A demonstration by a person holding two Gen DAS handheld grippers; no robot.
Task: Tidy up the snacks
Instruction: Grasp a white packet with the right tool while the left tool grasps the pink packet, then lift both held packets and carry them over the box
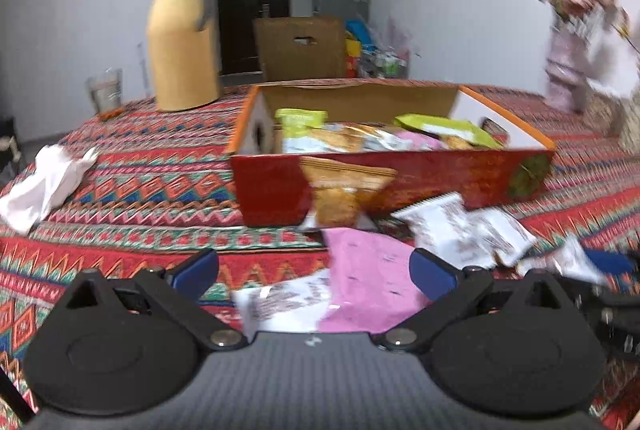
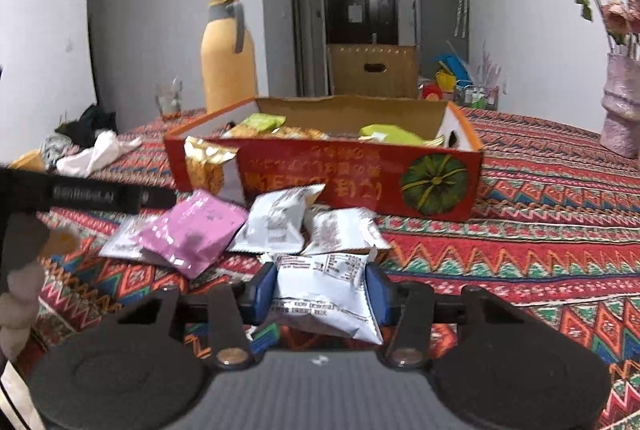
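Note:
A red cardboard box [image 1: 276, 186] [image 2: 360, 182] with several snack packets inside stands on the patterned tablecloth. Loose packets lie in front of it: a pink packet [image 1: 368, 270] [image 2: 192, 230], white packets [image 1: 452, 230] [image 2: 280, 218], and a golden packet [image 1: 340, 190] [image 2: 206, 166] leaning on the box. My left gripper [image 1: 314, 270] is open above the pink packet. My right gripper [image 2: 322, 290] is shut on a white snack packet [image 2: 324, 294], held just above the table. The left gripper's body [image 2: 80, 192] shows at the left of the right wrist view.
A yellow thermos [image 1: 182, 42] [image 2: 228, 58] and a glass [image 1: 105, 94] [image 2: 168, 98] stand behind the box at the left. Crumpled white tissue [image 1: 44, 182] [image 2: 96, 150] lies at the left. A vase of flowers [image 1: 568, 70] [image 2: 622, 102] stands at the far right.

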